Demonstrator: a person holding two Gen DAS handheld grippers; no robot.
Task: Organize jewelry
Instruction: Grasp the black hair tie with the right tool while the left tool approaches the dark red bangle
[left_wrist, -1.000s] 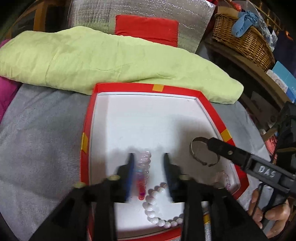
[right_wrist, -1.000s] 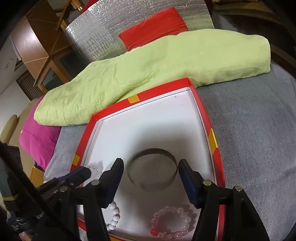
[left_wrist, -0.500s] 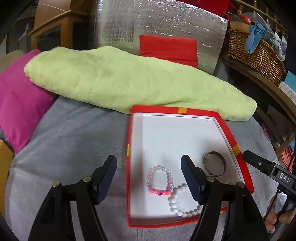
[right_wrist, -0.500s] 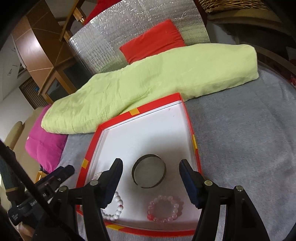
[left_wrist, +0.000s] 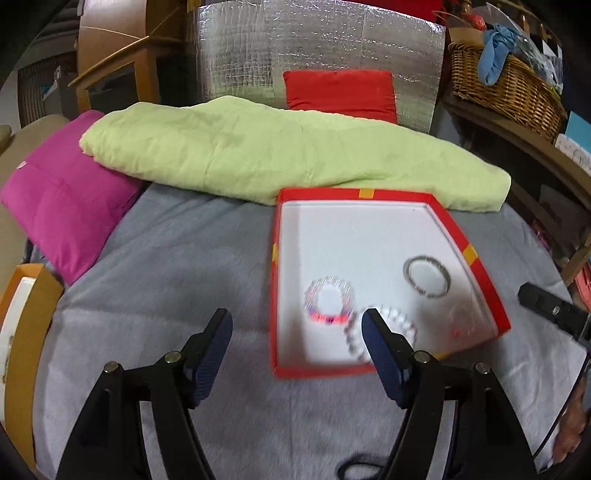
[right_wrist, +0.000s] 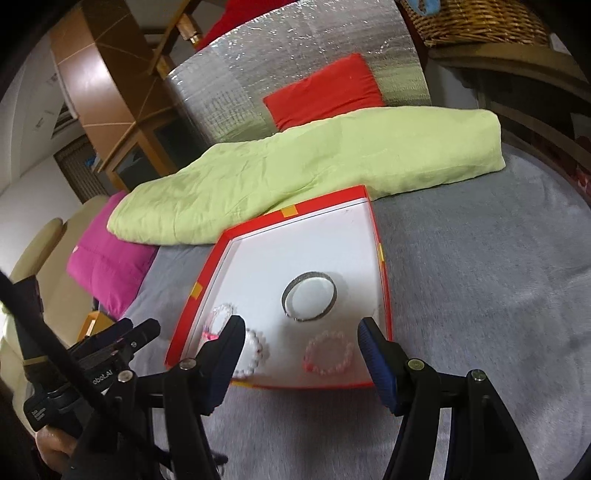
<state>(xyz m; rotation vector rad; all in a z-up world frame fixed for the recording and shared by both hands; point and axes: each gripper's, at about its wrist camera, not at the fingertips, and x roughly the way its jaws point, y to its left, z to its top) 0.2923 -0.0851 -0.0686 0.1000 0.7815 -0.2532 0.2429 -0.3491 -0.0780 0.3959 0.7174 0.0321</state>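
Inside the red box (right_wrist: 384, 295), toward its near edge, a metal bangle (right_wrist: 309, 295), pink bead bracelet (right_wrist: 328, 350), white bead bracelet (left_wrist: 384, 334) and multicoloured bracelet (left_wrist: 328, 301) are lying flat. Behind it, a green blanket (left_wrist: 280, 158) is pressing against the far edge. Both the left gripper (left_wrist: 297, 354) and right gripper (right_wrist: 299, 354) are hovering with jaws apart, gripping nothing.

Dim room; motion blur; fisheye-warped edges

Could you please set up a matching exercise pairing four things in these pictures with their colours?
Things:
1. bangle
2. box rim
3. folded blanket
4. cushion on the left

Colours:
A. magenta
B. silver metal
C. light green
D. red with yellow tabs

Pairs: 1-B, 2-D, 3-C, 4-A
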